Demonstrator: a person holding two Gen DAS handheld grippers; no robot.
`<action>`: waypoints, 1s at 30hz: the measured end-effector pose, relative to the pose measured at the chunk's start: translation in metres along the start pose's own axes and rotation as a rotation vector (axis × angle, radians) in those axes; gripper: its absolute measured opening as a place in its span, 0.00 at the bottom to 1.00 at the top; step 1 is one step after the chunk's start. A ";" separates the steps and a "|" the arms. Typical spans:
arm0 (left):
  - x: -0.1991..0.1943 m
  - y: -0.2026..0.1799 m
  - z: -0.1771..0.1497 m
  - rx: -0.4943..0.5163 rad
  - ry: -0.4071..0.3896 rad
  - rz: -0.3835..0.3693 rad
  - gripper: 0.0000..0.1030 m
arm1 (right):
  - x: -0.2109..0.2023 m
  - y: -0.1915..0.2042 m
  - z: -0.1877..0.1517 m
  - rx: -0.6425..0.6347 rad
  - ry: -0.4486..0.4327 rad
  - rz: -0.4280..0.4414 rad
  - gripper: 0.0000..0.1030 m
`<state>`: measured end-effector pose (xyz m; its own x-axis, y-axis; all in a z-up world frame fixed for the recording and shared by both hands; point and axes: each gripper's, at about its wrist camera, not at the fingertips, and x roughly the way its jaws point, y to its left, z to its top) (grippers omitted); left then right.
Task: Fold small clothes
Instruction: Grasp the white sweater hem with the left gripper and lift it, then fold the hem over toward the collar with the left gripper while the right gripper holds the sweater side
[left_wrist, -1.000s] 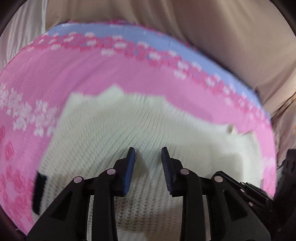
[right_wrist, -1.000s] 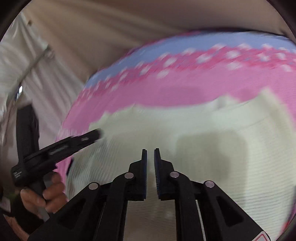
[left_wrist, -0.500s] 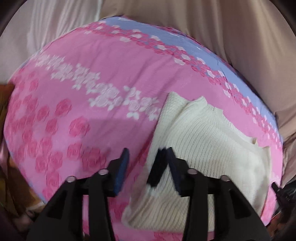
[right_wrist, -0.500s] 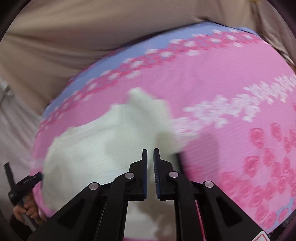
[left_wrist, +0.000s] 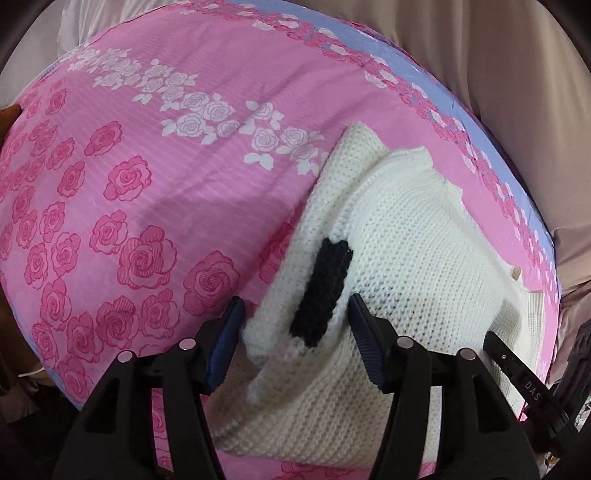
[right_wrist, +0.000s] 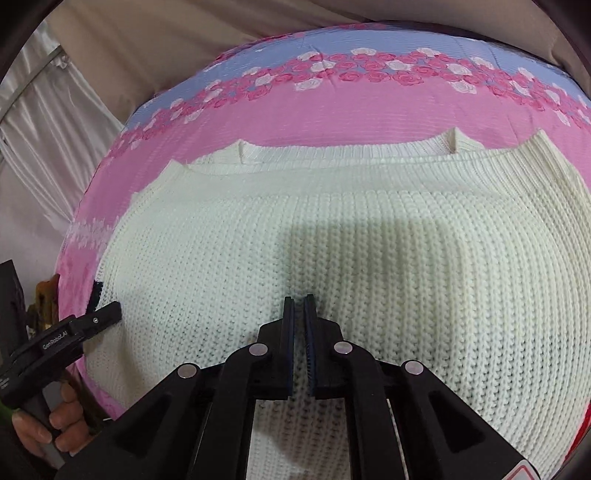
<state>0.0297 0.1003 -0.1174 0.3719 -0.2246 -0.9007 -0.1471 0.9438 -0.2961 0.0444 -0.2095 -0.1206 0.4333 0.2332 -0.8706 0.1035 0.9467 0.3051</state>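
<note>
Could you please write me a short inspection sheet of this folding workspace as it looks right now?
Surface: pink rose-print bedsheet with a blue border band, lying fairly smooth.
Job's things: cream knit sweater spread on the sheet, ribbed hem at the far side; a folded-in part with a black knit patch lies at its left edge.
Clutter: nothing seen.
Grippers: left hand-held gripper has just been opening, its jaws either side of the patch part, pads not pressing; right hand-held gripper shut, empty, over the sweater's middle.
Cables: nothing seen.
Surroundings: beige fabric behind the bed; a hand holds the left gripper's handle.
</note>
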 end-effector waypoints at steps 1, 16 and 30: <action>0.000 -0.001 0.000 0.007 -0.001 0.005 0.51 | 0.000 0.000 0.000 -0.003 -0.001 0.000 0.06; -0.004 -0.036 0.004 0.112 0.018 0.076 0.23 | -0.005 0.000 -0.006 -0.005 -0.023 0.007 0.05; -0.091 -0.181 -0.019 0.460 -0.155 -0.090 0.21 | -0.067 -0.051 -0.027 0.199 -0.115 0.039 0.18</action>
<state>0.0051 -0.0548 0.0125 0.5013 -0.3046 -0.8099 0.2990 0.9393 -0.1682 -0.0137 -0.2677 -0.0883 0.5380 0.2311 -0.8107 0.2542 0.8724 0.4174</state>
